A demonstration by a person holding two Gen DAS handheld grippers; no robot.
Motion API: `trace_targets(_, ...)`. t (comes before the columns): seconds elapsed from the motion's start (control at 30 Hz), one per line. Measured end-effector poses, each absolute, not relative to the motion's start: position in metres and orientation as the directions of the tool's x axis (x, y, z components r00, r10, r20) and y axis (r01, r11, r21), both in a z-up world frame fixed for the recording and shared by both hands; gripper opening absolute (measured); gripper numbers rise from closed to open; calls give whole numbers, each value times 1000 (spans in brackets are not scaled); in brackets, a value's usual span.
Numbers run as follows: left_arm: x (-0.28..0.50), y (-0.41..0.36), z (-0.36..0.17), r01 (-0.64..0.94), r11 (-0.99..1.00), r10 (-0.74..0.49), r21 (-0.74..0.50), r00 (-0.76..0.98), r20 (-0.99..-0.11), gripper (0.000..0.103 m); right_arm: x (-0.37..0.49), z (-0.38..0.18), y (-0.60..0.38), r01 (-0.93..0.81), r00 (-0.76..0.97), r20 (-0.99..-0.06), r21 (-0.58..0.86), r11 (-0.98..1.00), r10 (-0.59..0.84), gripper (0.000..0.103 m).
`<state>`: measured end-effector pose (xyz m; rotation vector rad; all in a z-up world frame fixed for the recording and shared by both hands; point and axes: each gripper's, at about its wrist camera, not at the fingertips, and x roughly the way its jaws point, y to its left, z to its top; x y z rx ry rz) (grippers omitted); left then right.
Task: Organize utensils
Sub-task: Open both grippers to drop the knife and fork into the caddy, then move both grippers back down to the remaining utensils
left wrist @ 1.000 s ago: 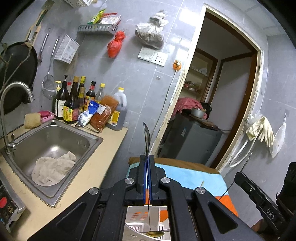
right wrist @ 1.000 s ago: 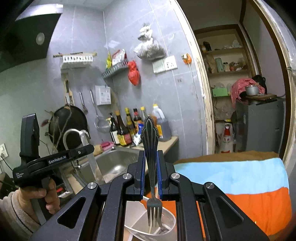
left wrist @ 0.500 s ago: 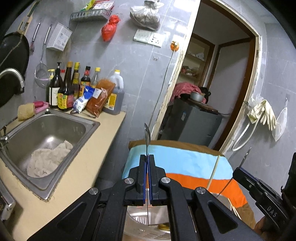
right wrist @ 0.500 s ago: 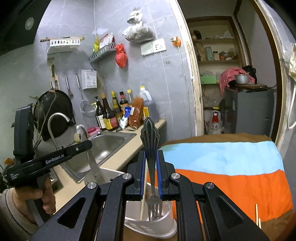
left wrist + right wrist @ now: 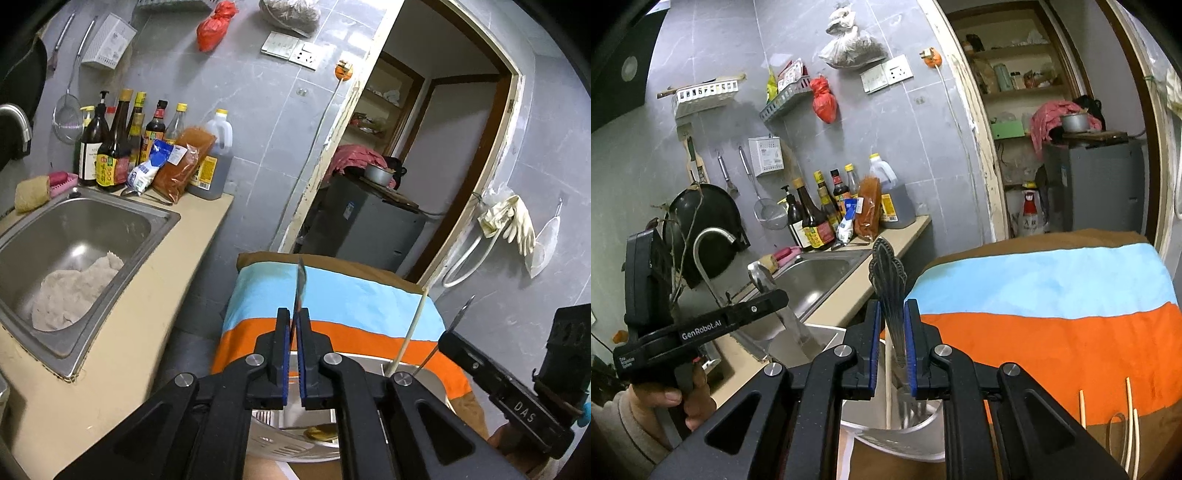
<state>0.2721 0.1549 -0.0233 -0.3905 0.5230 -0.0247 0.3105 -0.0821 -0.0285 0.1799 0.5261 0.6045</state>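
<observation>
My left gripper point(image 5: 294, 321) is shut on a metal spoon point(image 5: 300, 286), handle up, its bowl down over a steel utensil holder point(image 5: 295, 439). My right gripper point(image 5: 891, 317) is shut on an ornate metal fork point(image 5: 888, 284), handle up, tines down inside a clear cup point(image 5: 923, 417) that also holds a chopstick point(image 5: 887, 384). The left gripper also shows in the right wrist view point(image 5: 764, 295), with the spoon's handle point(image 5: 759, 271) sticking up. The right gripper shows at the right edge of the left wrist view point(image 5: 454, 339), beside a chopstick point(image 5: 410, 328).
A striped blue, orange and brown cloth point(image 5: 1052, 314) covers the table. Loose chopsticks point(image 5: 1130, 413) lie on it at the right. A sink point(image 5: 74, 236) with a rag, sauce bottles point(image 5: 122, 147) and a beige counter point(image 5: 147, 314) stand to the left. A doorway point(image 5: 424, 166) is behind.
Both grippers have tilted and moved down toward the table. The spoon and fork now hang lower over their containers. Both stay shut on their utensils.
</observation>
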Motion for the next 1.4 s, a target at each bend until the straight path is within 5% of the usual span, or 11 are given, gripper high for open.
trace_targets(0.2,269,156,-19,-65,913,-143,-404,875,-463,19,311,-33,-82,-502,676,-433,323,802,597,12)
trace_targets(0.37,263,154,-10,-43,907,-153,-419,894,-421,45,305,-25,-83,-512,680,-418,318,798,602,15)
trace_targets(0.47,259,146,-2,-42,923,-130,-383,902,-412,59,301,-16,-90,-512,697,-396,309,801,598,39)
trace_targets(0.57,255,137,6,-60,937,-89,-343,910,-404,80,291,-5,-97,-512,730,-358,278,813,582,45)
trace_targets(0.77,250,119,19,-72,953,-44,-296,929,-368,95,278,20,-119,-477,799,-284,239,846,530,68)
trace_targets(0.97,243,91,36,-64,970,-6,-235,959,-284,102,268,47,-149,-412,868,-208,205,888,451,97)
trace_targets(1.4,240,7,51,9,988,-40,-154,979,-197,102,255,83,-222,-263,949,-154,98,960,276,101)
